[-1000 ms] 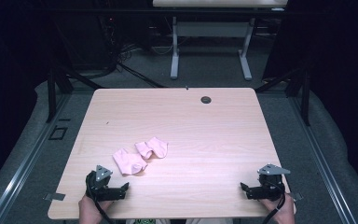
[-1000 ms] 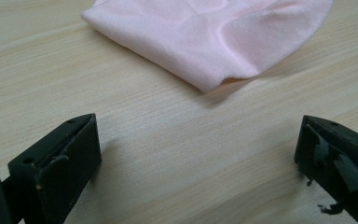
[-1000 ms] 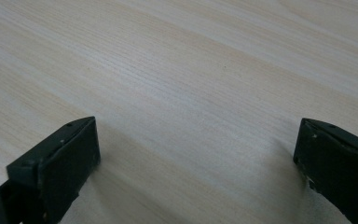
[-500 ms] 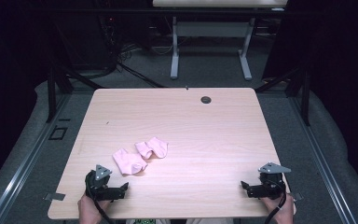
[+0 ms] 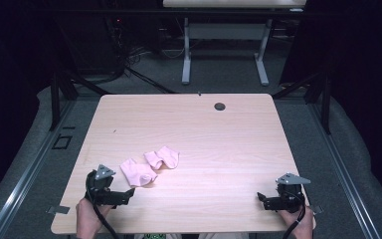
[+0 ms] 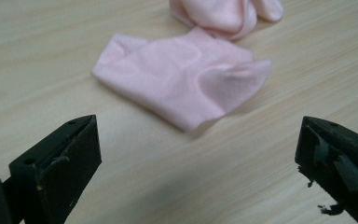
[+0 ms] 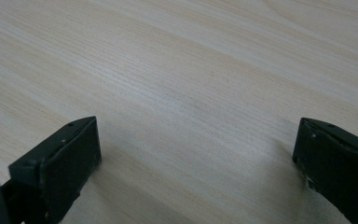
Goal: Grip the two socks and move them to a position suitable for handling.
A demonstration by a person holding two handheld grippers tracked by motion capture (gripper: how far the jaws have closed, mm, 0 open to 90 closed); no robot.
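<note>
Two small pink socks lie on the light wooden table [image 5: 214, 134], left of its middle. The nearer sock [image 5: 137, 172] [image 6: 186, 81] is flat with one corner curled up; the farther sock [image 5: 162, 157] [image 6: 223, 14] is bunched just beyond it. My left gripper [image 5: 127, 193] [image 6: 198, 154] rests near the front left edge, open and empty, with the nearer sock a short way ahead of its jaws. My right gripper [image 5: 261, 199] [image 7: 196, 154] sits near the front right corner, open, with bare wood between its jaws.
A small dark round grommet [image 5: 220, 106] is set into the table near its far edge. Beyond the table stand the white legs of another desk [image 5: 186, 52], with cables on the dark floor.
The right gripper has shifted very slightly toward the table's front edge. The socks and the left gripper stay where they were.
</note>
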